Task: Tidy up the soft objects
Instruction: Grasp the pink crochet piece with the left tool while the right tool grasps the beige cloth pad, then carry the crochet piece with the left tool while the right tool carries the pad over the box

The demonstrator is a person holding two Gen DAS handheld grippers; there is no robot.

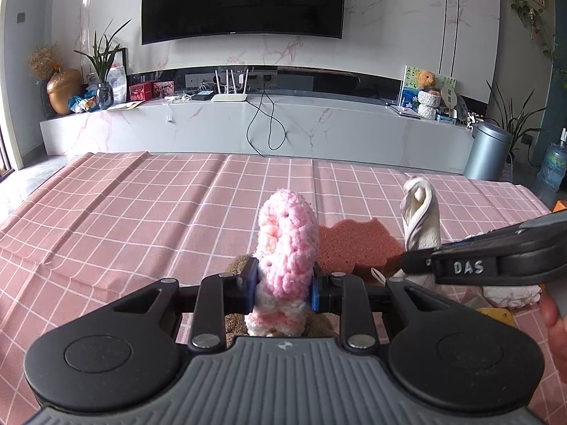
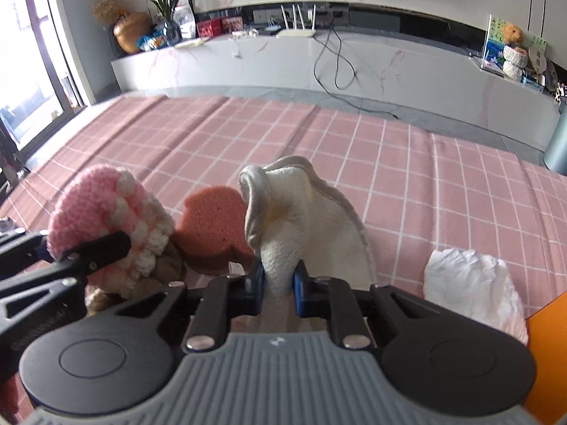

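The left gripper is clenching a pink and white knitted piece between its two fingers, and the piece is standing upright above them over the pink checked cloth covering the desk. The right gripper is pinching the narrow lower part of a cream cloth, which is fanning out above its fingers. A reddish sponge is lying on the desk between the two held things, and a crumpled white tissue is lying to the right.
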